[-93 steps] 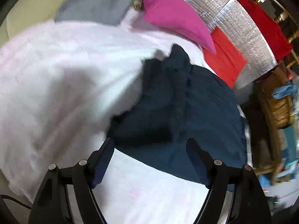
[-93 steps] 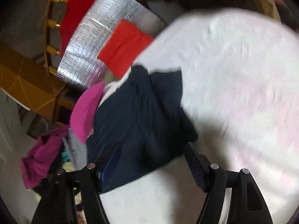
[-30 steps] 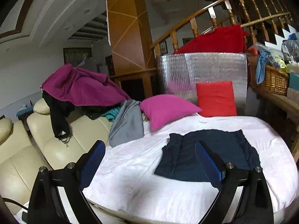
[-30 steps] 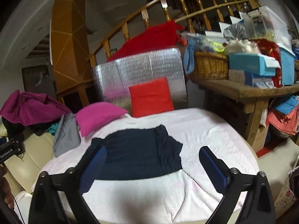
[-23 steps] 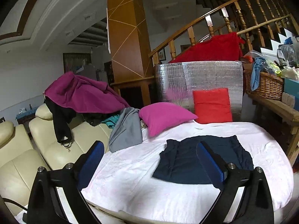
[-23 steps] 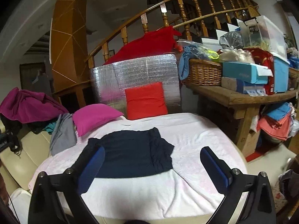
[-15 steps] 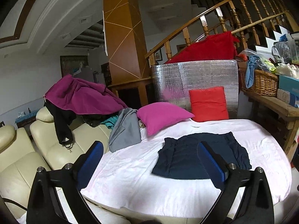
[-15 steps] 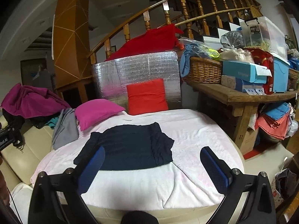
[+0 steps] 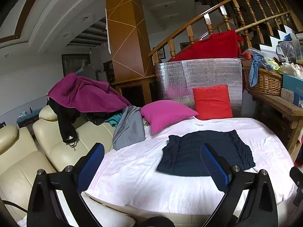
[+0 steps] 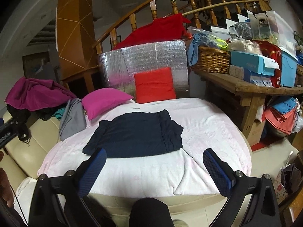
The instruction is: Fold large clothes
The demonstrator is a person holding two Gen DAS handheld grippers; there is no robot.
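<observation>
A dark navy garment (image 9: pixel 206 151) lies folded into a rough rectangle on the white-pink cover (image 9: pixel 136 170) of a round surface; it also shows in the right wrist view (image 10: pixel 136 134). My left gripper (image 9: pixel 151 157) is open and empty, held back well short of the garment. My right gripper (image 10: pixel 154 162) is open and empty too, above the cover's near edge, apart from the garment.
A magenta pillow (image 9: pixel 166 113), a red cushion (image 9: pixel 212 102) and a grey garment (image 9: pixel 130 128) sit at the far side. A cream sofa (image 9: pixel 28 160) with a purple jacket (image 9: pixel 85 94) is left. A wooden bench (image 10: pixel 246 87) with a wicker basket (image 10: pixel 212 58) and boxes is right.
Both grippers have pulled back and tilted up from close over the garment, which now lies flat and folded. Over the last second they kept drifting slightly back.
</observation>
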